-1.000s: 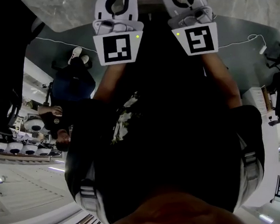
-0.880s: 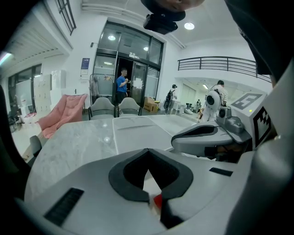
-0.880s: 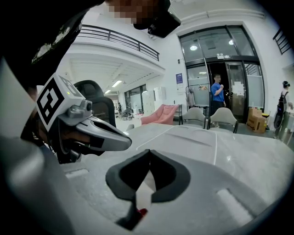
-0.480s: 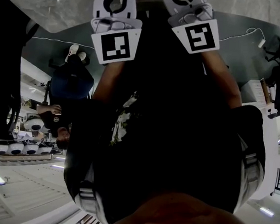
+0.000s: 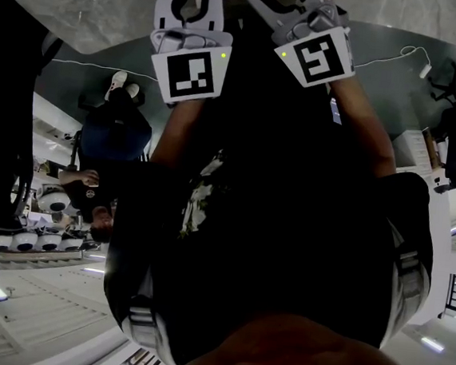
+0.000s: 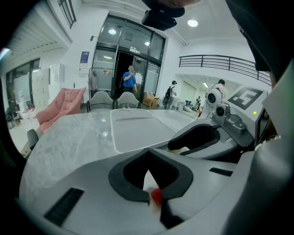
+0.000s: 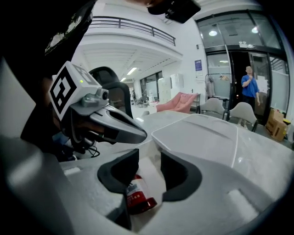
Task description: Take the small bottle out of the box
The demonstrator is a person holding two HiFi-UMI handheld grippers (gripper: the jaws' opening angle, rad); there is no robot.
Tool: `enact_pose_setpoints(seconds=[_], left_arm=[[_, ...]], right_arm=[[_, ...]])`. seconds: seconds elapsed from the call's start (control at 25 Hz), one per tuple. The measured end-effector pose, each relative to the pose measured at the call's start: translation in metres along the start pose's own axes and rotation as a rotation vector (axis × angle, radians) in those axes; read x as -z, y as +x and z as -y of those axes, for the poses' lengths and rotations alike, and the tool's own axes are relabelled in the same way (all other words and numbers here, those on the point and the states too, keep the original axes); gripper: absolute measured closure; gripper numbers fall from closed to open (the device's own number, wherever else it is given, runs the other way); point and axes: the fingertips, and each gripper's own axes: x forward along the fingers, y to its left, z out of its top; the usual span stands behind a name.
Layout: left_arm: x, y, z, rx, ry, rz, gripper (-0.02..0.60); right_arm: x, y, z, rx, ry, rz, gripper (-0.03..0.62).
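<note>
The small bottle [image 7: 138, 196] is stubby, with a white label printed in red and a red cap. It lies tipped over, cap end nearest the camera, on a white surface between the pads of the right claw [image 7: 149, 157], which have just been opening; the bottle sits close against the left-hand pad and clear of the other. The box [image 7: 202, 133] is a low, translucent white shape with rounded corners, flat on the pale marbled worktop [image 7: 257, 160] beyond the bottle. A red-capped white thing [image 6: 156, 196] sits pinched between the closed pads of the left claw [image 6: 147, 153]; whether it is another bottle cannot be told.
</note>
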Motion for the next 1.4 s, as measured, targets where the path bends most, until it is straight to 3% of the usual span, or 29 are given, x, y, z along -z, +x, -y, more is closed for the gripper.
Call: enact_pose_setpoints(seconds=[0.24, 0.92, 1.04, 1.24, 1.4], left_arm=[[0.004, 0.003, -0.002, -0.006, -0.005, -0.013, 0.574], [0.015, 0.003, -0.003, -0.025, -0.014, -0.033, 0.574], [0.015, 0.001, -0.003, -0.028, -0.010, -0.030, 0.574], [0.010, 0.000, -0.006, -0.041, -0.013, -0.017, 0.574], [0.009, -0.002, -0.010, -0.047, -0.011, -0.011, 0.574]], right_arm=[[0.011, 0.008, -0.014, -0.110, -0.081, -0.088, 0.414], [0.043, 0.020, -0.029, -0.213, -0.265, -0.282, 0.407], [0.045, 0.021, -0.030, -0.209, -0.272, -0.301, 0.407], [0.034, 0.024, 0.002, -0.074, -0.245, -0.282, 0.407], [0.034, 0.025, -0.006, -0.166, -0.222, -0.325, 0.407]])
